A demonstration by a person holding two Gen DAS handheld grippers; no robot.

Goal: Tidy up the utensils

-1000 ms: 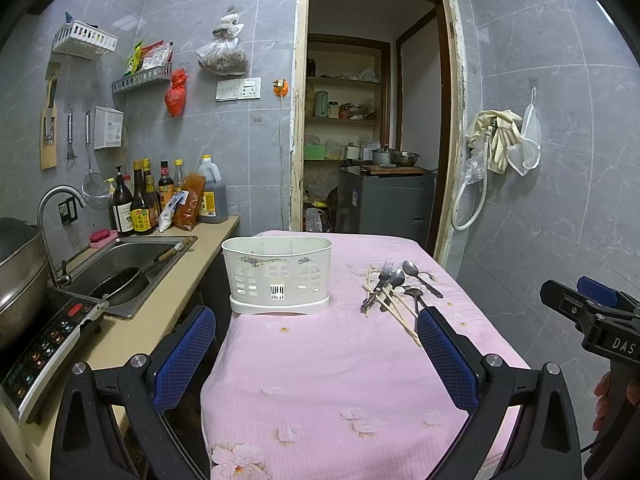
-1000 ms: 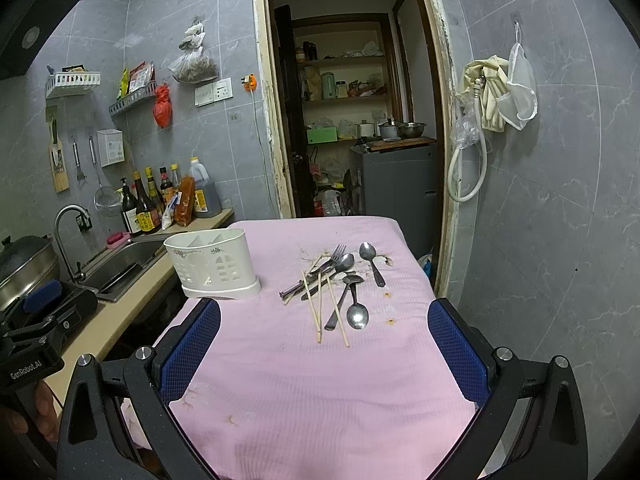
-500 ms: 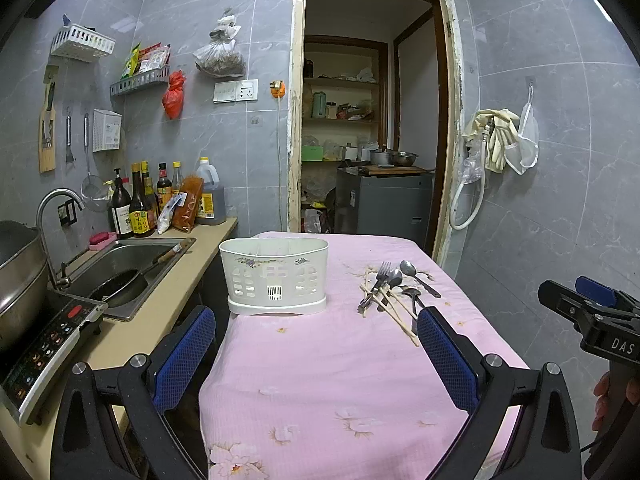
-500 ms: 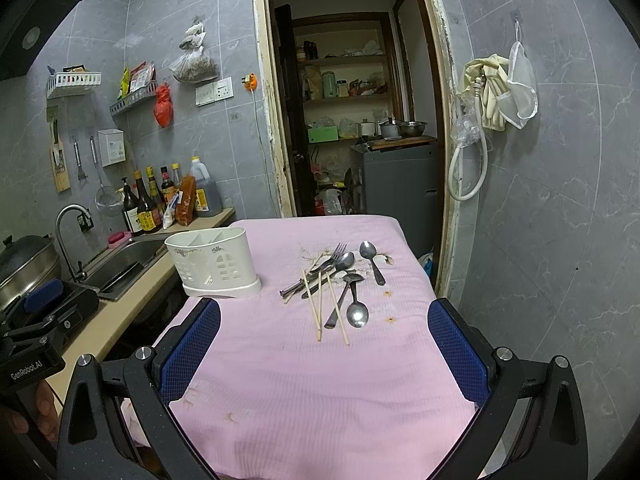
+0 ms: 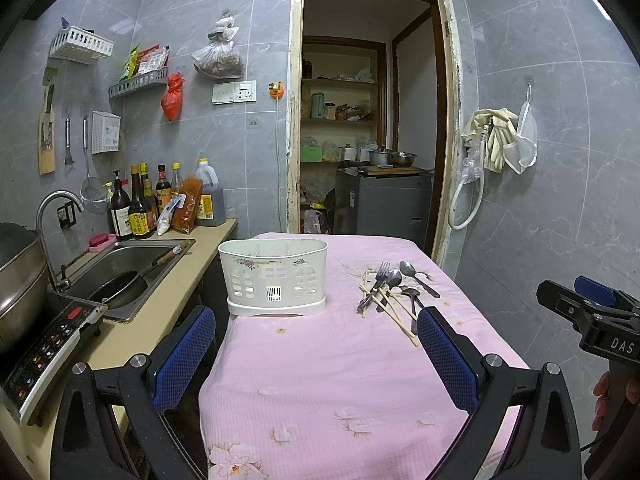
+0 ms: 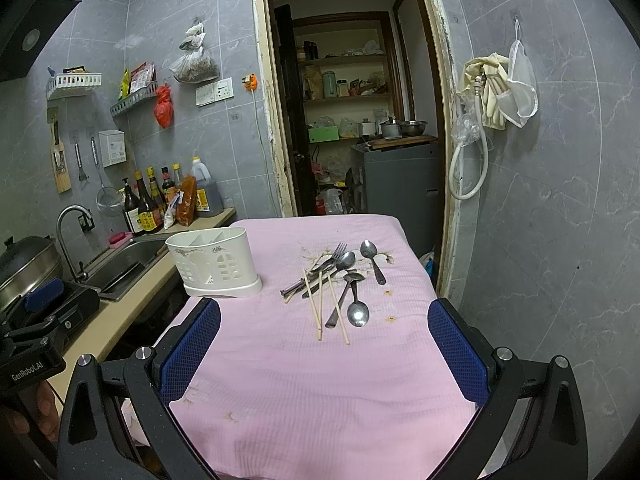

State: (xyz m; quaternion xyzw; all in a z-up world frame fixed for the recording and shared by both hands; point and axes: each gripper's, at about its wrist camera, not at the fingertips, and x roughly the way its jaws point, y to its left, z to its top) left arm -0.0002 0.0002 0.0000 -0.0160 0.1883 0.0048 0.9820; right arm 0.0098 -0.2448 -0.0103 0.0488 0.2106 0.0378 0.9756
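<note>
On the left of the pink-clothed tabletop (image 6: 320,392) stands the white plastic slotted utensil caddy (image 6: 214,266), nothing visible inside it. To its right, well apart, lies the tangled heap of steel spoons, a fork and wooden chopsticks (image 6: 336,284). Because they overlap, lifting one piece could drag or scatter the others. The left claw (image 5: 316,354) and right claw (image 6: 324,350) both gape wide, holding nothing, short of the heap.

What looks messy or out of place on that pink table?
The utensils lie in a crossed heap on the pink tablecloth: spoons, a fork and chopsticks overlapping at odd angles. Beside them the white caddy stands upright, seemingly empty. Brownish marks on the cloth nearby may be stains or print.
</note>
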